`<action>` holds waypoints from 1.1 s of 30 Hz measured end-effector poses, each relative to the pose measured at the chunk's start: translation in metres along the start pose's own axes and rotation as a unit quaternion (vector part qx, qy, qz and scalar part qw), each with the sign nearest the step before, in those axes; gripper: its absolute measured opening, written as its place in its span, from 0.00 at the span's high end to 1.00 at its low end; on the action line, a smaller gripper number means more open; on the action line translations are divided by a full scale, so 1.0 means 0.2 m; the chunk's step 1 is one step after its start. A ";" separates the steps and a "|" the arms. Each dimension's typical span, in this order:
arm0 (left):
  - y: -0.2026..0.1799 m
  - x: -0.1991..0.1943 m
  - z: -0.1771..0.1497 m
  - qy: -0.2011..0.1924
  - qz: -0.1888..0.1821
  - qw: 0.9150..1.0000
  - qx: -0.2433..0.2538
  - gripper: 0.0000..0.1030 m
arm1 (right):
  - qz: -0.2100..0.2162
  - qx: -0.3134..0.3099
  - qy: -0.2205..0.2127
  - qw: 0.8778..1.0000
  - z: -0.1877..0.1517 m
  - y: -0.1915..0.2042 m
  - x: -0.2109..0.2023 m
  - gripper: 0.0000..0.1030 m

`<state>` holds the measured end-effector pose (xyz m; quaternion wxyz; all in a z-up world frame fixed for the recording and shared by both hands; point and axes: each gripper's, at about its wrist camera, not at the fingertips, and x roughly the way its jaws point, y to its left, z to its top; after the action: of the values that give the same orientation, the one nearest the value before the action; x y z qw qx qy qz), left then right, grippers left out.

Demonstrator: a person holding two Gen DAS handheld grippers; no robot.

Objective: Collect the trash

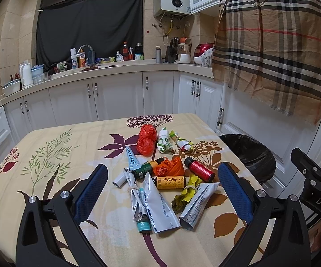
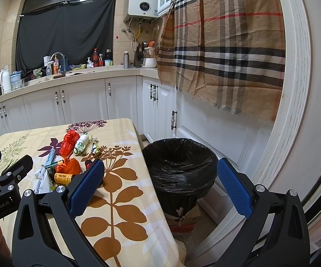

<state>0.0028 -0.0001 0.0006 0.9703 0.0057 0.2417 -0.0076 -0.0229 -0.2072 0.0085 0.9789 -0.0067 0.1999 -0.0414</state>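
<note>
A pile of trash lies on the floral tablecloth (image 1: 56, 155): a red bottle (image 1: 199, 169), a yellow bottle (image 1: 170, 182), a green bottle (image 1: 146, 168), orange plastic bags (image 1: 146, 139), a crumpled yellow wrapper (image 1: 186, 194), white foil pouches (image 1: 158, 207) and folded wrappers (image 1: 165, 142). My left gripper (image 1: 163, 191) hovers open above the near side of the pile, holding nothing. My right gripper (image 2: 160, 184) is open and empty, straddling the table's right edge. A bin with a black liner (image 2: 180, 169) stands beside the table, its mouth just beyond the right fingers.
White cabinets (image 1: 116, 95) and a cluttered counter (image 1: 107, 66) run along the back wall. A plaid cloth (image 2: 225, 44) hangs over the door at right. The bin rests on a cardboard box (image 2: 186, 219) on the floor. The right gripper's body (image 1: 316, 184) shows beside the left one.
</note>
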 end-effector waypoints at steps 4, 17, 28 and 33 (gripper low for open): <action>0.00 0.00 0.00 0.001 0.000 1.000 -0.002 0.06 | 0.000 0.001 0.001 1.000 0.00 0.00 0.00 0.04; 0.02 0.00 0.00 0.002 -0.001 1.000 -0.002 0.06 | 0.000 0.000 0.001 1.000 0.00 0.00 0.00 0.04; 0.02 0.00 0.00 0.002 0.000 1.000 -0.003 0.06 | 0.000 0.000 0.001 1.000 0.00 0.00 0.00 0.04; 0.02 0.00 0.00 0.003 -0.001 1.000 -0.003 0.06 | 0.000 0.000 0.001 1.000 0.00 0.00 0.00 0.04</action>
<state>0.0029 0.0031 -0.0004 0.9696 0.0025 0.2447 -0.0080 -0.0221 -0.2079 0.0080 0.9787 -0.0066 0.2012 -0.0413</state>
